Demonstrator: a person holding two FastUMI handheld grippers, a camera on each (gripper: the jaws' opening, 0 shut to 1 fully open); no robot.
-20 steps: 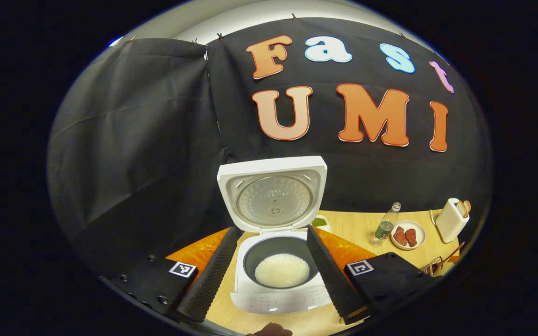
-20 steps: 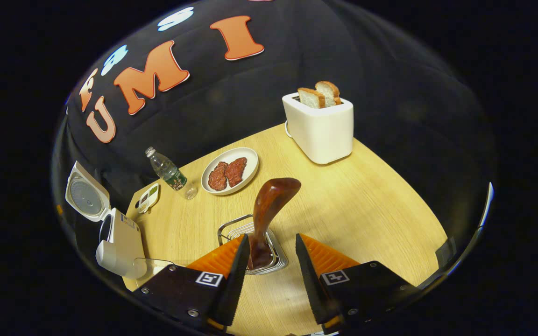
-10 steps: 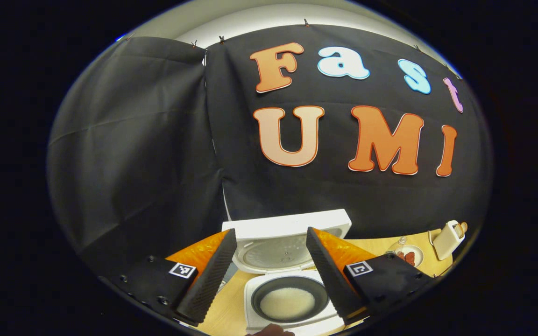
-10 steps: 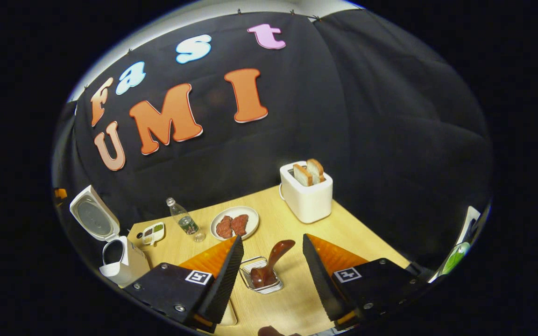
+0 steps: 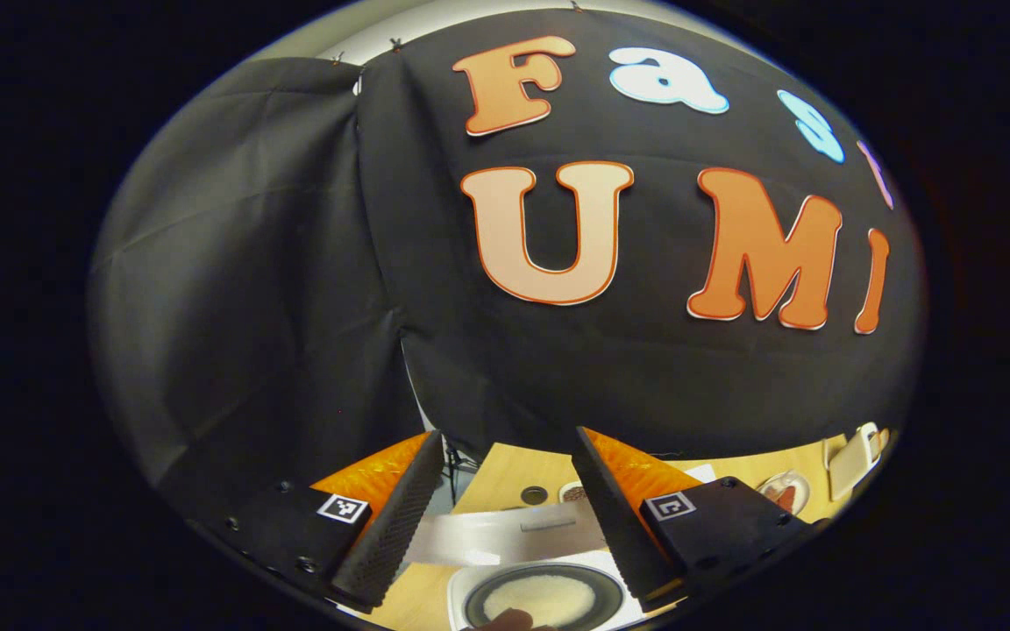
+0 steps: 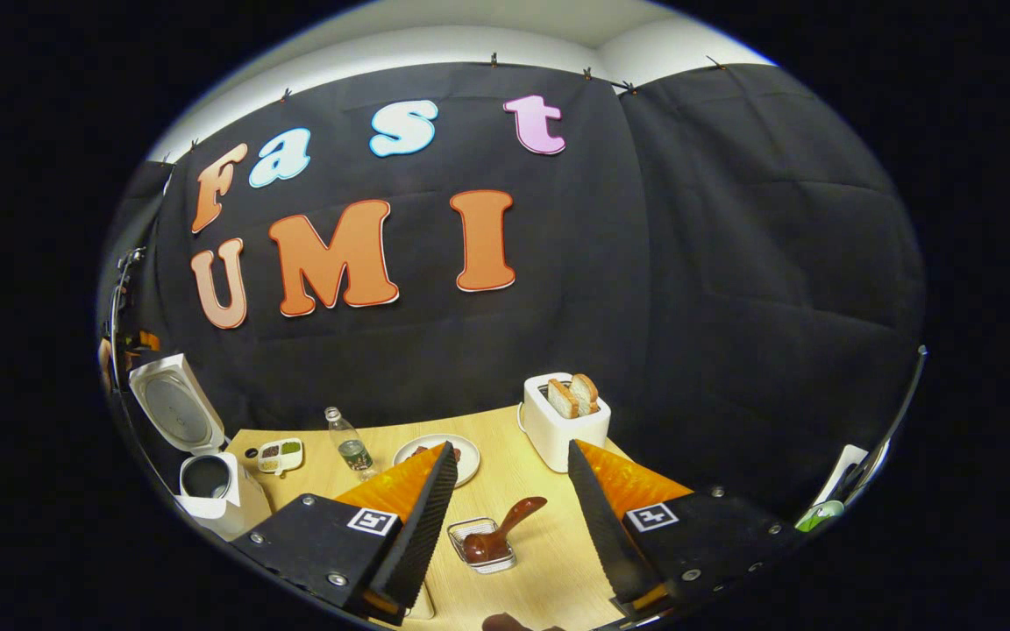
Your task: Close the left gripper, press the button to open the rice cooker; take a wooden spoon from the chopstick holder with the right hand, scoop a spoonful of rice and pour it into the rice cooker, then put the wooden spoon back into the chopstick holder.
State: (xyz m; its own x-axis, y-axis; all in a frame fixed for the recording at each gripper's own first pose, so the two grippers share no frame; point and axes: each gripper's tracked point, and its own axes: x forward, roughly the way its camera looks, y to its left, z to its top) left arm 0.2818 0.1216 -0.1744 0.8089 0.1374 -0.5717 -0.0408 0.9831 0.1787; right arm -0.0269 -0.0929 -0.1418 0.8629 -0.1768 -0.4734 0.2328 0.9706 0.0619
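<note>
In the left gripper view my left gripper (image 5: 507, 434) is open with nothing between its fingers, high above the white rice cooker (image 5: 549, 574). The cooker's lid (image 5: 505, 535) stands raised, and white rice (image 5: 540, 600) lies in the dark pot. In the right gripper view my right gripper (image 6: 511, 447) is open too, held well above the table. Below it the brown wooden spoon (image 6: 505, 526) leans in the wire chopstick holder (image 6: 480, 554). The open rice cooker (image 6: 207, 482) stands at the far left.
On the wooden table (image 6: 540, 570) stand a white toaster (image 6: 562, 421) with bread slices, a plate (image 6: 422, 451) partly behind a finger, a water bottle (image 6: 349, 447) and a small condiment dish (image 6: 280, 453). A person's fingertip (image 5: 505, 619) shows at the bottom edge.
Both grippers have risen and drawn back from the table. The right one moved away from the spoon, which stays in the holder. The cooker has slid to the bottom of the left gripper view.
</note>
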